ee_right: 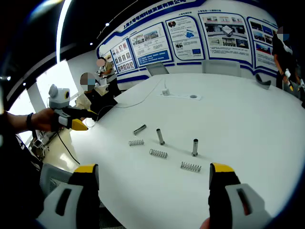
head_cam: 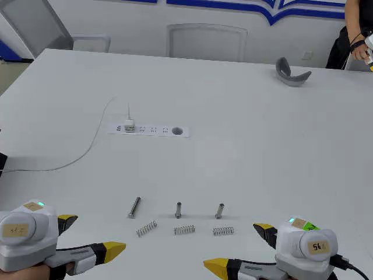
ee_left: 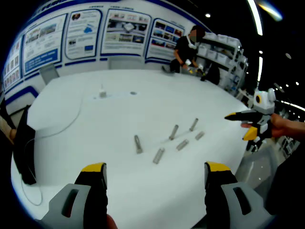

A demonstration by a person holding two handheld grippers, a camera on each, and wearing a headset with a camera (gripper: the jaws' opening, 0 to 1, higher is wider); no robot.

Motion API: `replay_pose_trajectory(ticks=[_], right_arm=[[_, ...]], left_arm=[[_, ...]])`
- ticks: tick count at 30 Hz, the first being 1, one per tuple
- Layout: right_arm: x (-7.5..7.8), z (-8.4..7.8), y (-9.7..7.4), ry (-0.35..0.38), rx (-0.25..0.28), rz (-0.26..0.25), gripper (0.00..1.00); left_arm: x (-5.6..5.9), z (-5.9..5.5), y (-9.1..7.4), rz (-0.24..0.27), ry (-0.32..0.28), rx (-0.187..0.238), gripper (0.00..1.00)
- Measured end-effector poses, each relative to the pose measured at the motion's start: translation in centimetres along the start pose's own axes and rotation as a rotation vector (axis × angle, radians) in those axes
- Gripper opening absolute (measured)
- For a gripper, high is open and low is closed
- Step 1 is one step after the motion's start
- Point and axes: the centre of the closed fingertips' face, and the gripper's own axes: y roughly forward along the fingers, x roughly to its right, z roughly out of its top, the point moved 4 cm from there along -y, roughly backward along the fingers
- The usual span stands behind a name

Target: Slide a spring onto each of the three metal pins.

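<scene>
Three metal pins sit in a row on the white table point(head_cam: 245, 151). The left pin point(head_cam: 134, 207) lies on its side, while the middle pin point(head_cam: 178, 210) and the right pin point(head_cam: 220, 210) stand upright. One bare spring lies in front of each: left spring point(head_cam: 147, 228), middle spring point(head_cam: 184, 230), right spring point(head_cam: 223, 231). My left gripper point(head_cam: 90, 235) is open at the near left, short of the springs. My right gripper point(head_cam: 239, 248) is open at the near right. The same pins point(ee_right: 160, 136) and springs point(ee_right: 158, 153) lie ahead of the open right jaws, and ahead of my left gripper point(ee_left: 156, 168).
A white power strip point(head_cam: 148, 129) with a plug and a thin cable point(head_cam: 87, 149) lies beyond the pins. A grey curved object point(head_cam: 291, 73) rests at the far right. Chairs point(head_cam: 207, 41) stand behind the table. A person's arm point(head_cam: 356, 29) is at the far right corner.
</scene>
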Motion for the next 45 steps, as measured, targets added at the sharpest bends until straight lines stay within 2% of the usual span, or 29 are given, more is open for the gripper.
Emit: replay_pose_trajectory(ticks=[16,26,38,45], right_arm=[[0.0,-0.4,0.2,-0.006,-0.019,0.002,0.98],[-0.2,-1.2,-0.3,0.001,-0.026,0.002,0.99],[-0.5,-2.2,-1.0,0.023,-0.034,-0.005,0.98],[-0.8,-2.6,-1.1,0.008,-0.041,-0.001,0.98]], left_arm=[[0.1,-0.4,0.2,-0.006,-0.012,-0.018,0.86],[-0.3,-0.6,0.9,-0.007,-0.026,-0.032,0.85],[-0.8,-0.2,2.1,-0.013,-0.030,-0.048,0.83],[-1.3,0.1,3.0,-0.009,-0.034,-0.055,0.82]])
